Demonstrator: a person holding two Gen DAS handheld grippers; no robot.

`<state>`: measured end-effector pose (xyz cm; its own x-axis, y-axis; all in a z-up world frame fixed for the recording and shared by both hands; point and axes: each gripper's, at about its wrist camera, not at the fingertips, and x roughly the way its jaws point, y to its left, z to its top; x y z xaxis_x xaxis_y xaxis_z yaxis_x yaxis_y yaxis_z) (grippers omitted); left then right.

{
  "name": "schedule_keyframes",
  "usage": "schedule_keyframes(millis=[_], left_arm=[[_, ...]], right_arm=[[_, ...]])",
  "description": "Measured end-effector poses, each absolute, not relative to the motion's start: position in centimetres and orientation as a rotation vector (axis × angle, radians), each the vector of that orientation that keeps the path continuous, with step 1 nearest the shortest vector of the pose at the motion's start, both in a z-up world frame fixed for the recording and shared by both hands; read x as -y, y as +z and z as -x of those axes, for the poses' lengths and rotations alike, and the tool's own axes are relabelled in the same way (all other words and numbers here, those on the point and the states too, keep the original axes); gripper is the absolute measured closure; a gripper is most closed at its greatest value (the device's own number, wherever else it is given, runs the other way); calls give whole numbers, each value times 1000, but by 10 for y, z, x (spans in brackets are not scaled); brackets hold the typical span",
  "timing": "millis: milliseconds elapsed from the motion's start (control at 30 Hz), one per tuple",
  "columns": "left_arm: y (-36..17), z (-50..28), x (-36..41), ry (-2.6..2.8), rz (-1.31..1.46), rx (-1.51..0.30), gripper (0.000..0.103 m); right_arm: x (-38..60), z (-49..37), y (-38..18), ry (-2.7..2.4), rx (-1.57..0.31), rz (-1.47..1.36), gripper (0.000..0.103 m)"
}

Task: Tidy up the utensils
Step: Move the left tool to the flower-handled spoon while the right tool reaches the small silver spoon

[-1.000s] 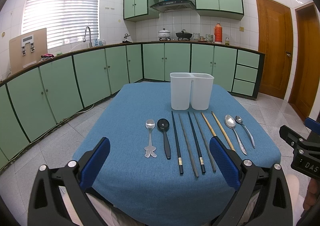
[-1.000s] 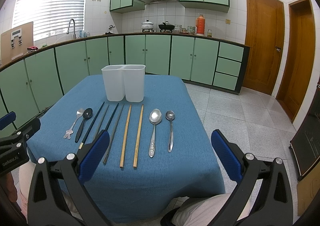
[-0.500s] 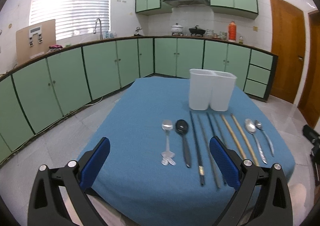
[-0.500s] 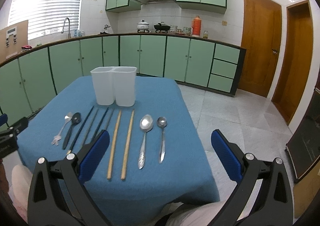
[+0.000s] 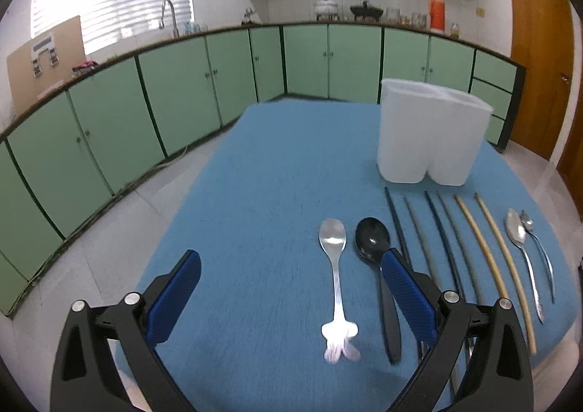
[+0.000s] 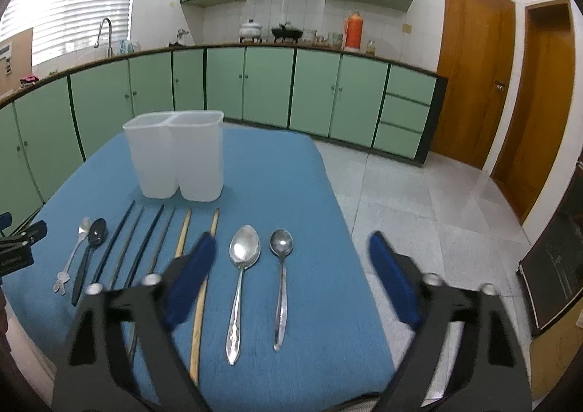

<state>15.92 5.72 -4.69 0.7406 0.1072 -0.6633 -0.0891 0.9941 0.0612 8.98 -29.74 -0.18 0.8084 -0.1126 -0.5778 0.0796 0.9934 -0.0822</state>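
Observation:
A white two-compartment holder [image 5: 430, 135] [image 6: 178, 153] stands on the blue-clothed table [image 5: 273, 175]. Before it lie a flower-handled silver spoon [image 5: 337, 281], a black spoon [image 5: 371, 239], dark chopsticks [image 5: 397, 226], wooden chopsticks [image 5: 492, 248] and two silver spoons. My left gripper [image 5: 289, 266] is open and low over the table; the flower-handled spoon lies between its fingers, untouched. My right gripper [image 6: 291, 244] is blurred, its jaws closing. The large spoon [image 6: 242, 266] and small spoon [image 6: 281, 266] lie on the cloth between its fingers, which touch neither.
Green cabinets curve along the left and back walls, and a tiled floor surrounds the table [image 6: 291, 175]. Wooden doors [image 6: 473, 84] stand at the right. My left gripper's body [image 6: 18, 248] shows at the right wrist view's left edge.
Both grippers came closer to and lower over the table. The left shifted left, over the flower-handled spoon. The right moved over the two silver spoons and its jaws narrowed.

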Motion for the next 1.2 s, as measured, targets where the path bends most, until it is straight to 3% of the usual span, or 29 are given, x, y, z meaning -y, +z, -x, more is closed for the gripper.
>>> schedule_keyframes(millis=[267,733,1200], left_arm=[[-70,-211,-54,106,-38,-811,10],[-97,-239,-57,104,-48,-890,12],[-99,-245,-61,22,4,-923,38]], right_arm=[[303,-120,-18,-106,-677,34,35],[300,-151,-34,-98,-721,39,36],[302,-166,-43,-105,-741,47,36]])
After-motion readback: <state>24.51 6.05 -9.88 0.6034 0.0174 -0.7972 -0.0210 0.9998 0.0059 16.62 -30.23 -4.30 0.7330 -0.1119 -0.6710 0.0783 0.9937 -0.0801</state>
